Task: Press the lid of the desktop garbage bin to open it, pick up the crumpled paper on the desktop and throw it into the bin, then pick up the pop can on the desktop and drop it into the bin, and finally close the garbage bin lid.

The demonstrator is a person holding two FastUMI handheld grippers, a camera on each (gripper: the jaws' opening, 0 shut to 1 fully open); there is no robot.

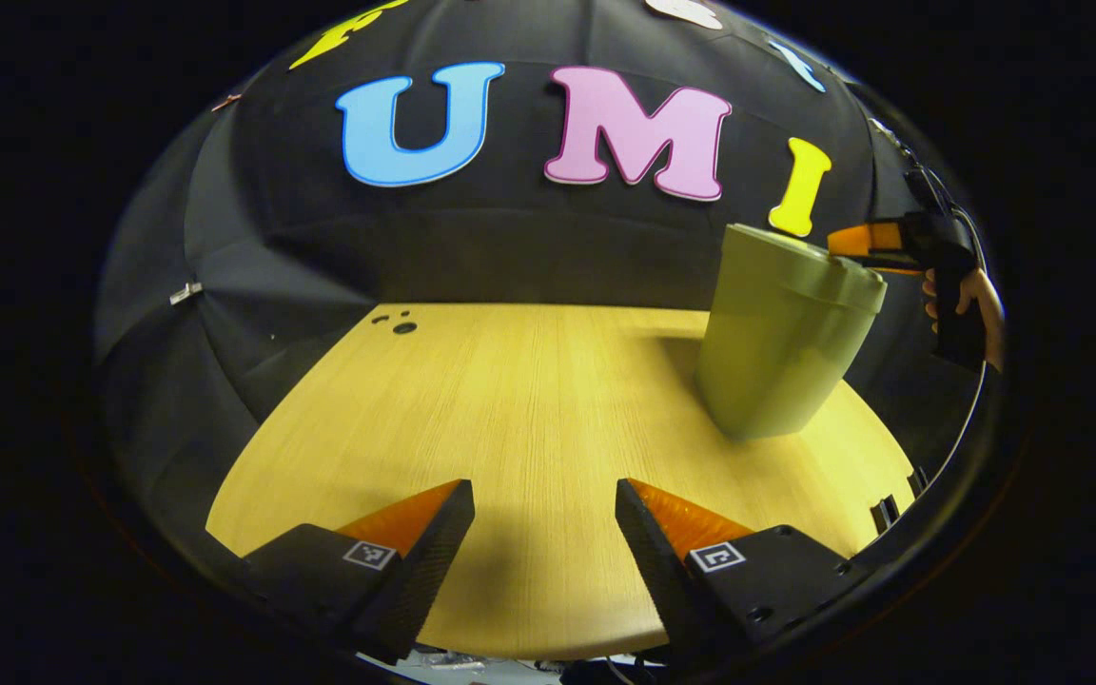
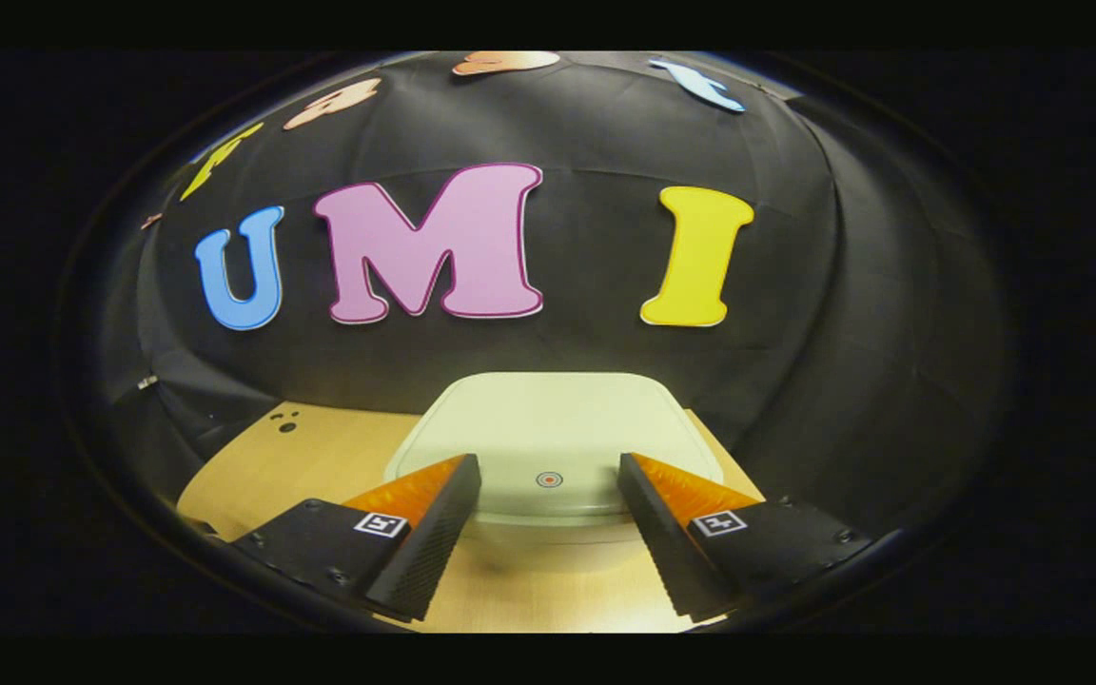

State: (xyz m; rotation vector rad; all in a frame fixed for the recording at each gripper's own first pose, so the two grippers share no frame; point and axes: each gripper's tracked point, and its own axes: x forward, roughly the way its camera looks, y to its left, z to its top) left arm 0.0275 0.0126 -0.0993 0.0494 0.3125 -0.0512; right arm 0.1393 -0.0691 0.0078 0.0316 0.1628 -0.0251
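A pale green garbage bin (image 1: 781, 347) stands on the right part of the wooden table (image 1: 529, 400) in the left gripper view, its lid down. In the right gripper view the bin's lid (image 2: 553, 438) lies flat and closed, with a small round mark (image 2: 549, 479) near its front edge. My right gripper (image 2: 548, 466) hovers open just above the front of the lid, fingers on either side of the mark. Held by a hand, the right gripper (image 1: 857, 243) also appears at the bin's top right edge. My left gripper (image 1: 544, 495) is open over bare table, nothing between its fingers.
Small dark holes (image 1: 403, 326) mark the far left of the tabletop. The black cloth wall closes in behind the table. The table's near edge (image 1: 548, 656) runs just below the left gripper's fingers.
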